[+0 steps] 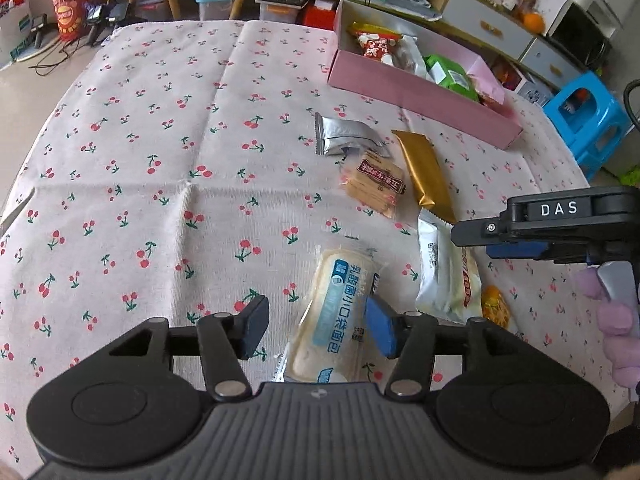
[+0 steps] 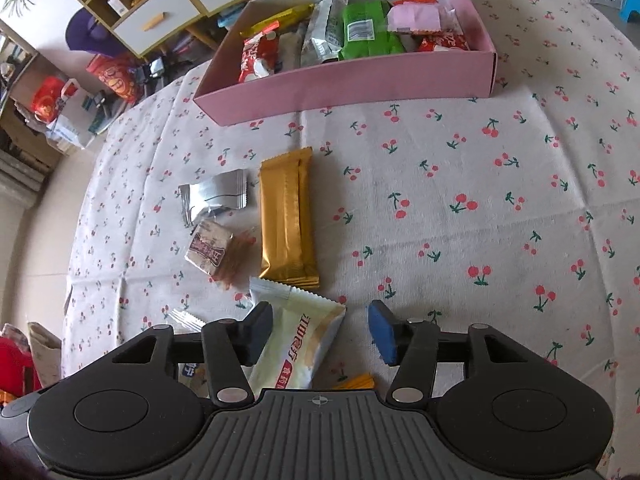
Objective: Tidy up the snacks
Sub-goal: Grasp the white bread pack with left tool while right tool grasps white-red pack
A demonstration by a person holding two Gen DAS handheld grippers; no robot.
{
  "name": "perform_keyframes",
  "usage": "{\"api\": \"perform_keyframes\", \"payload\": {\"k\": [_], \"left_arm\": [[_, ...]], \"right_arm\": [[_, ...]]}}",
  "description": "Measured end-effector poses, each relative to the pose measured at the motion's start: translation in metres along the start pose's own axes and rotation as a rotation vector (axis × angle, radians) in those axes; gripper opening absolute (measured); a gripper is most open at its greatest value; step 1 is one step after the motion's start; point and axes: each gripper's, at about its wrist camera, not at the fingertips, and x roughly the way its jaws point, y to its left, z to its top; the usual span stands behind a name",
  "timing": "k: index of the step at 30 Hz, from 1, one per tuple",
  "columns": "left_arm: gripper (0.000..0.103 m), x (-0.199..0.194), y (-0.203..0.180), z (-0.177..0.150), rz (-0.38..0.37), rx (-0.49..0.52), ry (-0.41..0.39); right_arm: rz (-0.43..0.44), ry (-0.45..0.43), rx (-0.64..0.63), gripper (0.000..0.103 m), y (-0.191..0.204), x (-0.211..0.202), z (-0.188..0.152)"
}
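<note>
Both your jaws stand apart, gripping nothing: the left gripper straddles the blue-labelled bread packet, the right gripper the white bread packet, each lined up for a pick towards the pink box beyond

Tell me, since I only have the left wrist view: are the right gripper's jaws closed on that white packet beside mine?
Observer: No. In the right wrist view, the right gripper has its jaws open around the white packet. The blue pad stands clear of the packet.
Operator: The near wall hides the pink box's floor from me. Is there any room left?
Observer: Not much. Packets cover the floor of the pink box from end to end, and I can see no bare floor.
</note>
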Motion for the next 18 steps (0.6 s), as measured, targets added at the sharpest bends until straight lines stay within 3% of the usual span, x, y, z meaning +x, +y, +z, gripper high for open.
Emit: {"api": "perform_keyframes", "payload": {"k": [4,11,18], "left_arm": [[0.053,0.004,-0.004,-0.003,-0.004,0.006,0.015],[0.042,0.006,-0.005,-0.007,0.036,0.056,0.049],[0.037,0.003,0.008,-0.004,0.077,0.013,0.022]], "right_arm": [[-0.007,0.01,-0.022,0.056,0.005,0.004,-0.005],[0.033,0.004,-0.03,0.06,0.02,0.002,-0.006],[-0.053,-0.025,-0.117,0.063,0.041,0.012,-0.015]]}}
